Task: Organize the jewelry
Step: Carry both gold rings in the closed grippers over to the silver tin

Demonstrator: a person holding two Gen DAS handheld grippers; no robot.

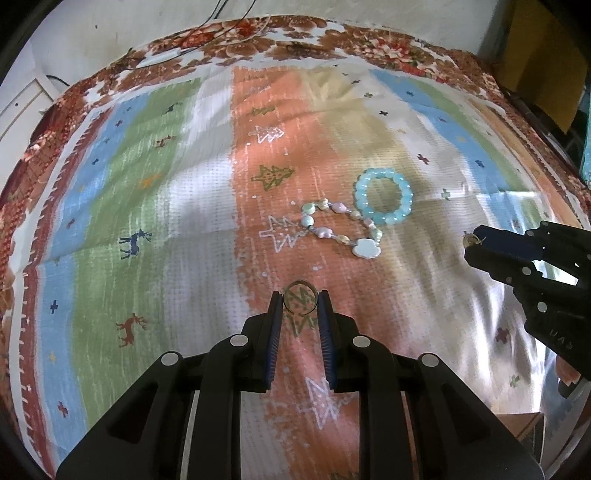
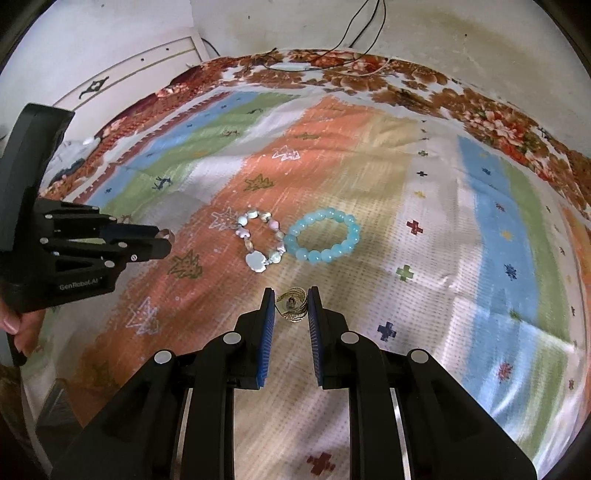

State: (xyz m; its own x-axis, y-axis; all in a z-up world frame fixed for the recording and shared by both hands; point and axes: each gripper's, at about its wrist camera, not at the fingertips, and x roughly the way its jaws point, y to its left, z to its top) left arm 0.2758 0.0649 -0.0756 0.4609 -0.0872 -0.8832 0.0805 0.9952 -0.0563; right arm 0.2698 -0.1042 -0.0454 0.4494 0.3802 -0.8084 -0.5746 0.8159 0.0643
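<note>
My left gripper [image 1: 300, 300] is shut on a thin metal ring [image 1: 300, 295], held upright between its blue pads above the striped cloth [image 1: 147, 229]. My right gripper [image 2: 291, 303] is shut on a small gold earring [image 2: 293, 304] with a round spiral face. A light blue bead bracelet [image 1: 384, 201] [image 2: 324, 240] lies flat on the cloth. Touching it on the left lies a pastel charm bracelet [image 1: 340, 229] [image 2: 260, 242] with a white flower charm. In the left wrist view the right gripper [image 1: 474, 242] shows at the right with the earring [image 1: 470, 240] at its tips.
The patterned cloth covers a bed with a floral border [image 2: 498, 122] at the back. Dark cables [image 2: 354, 33] hang down the wall behind. A person's fingers [image 2: 14, 325] grip the left gripper's handle at the left edge of the right wrist view.
</note>
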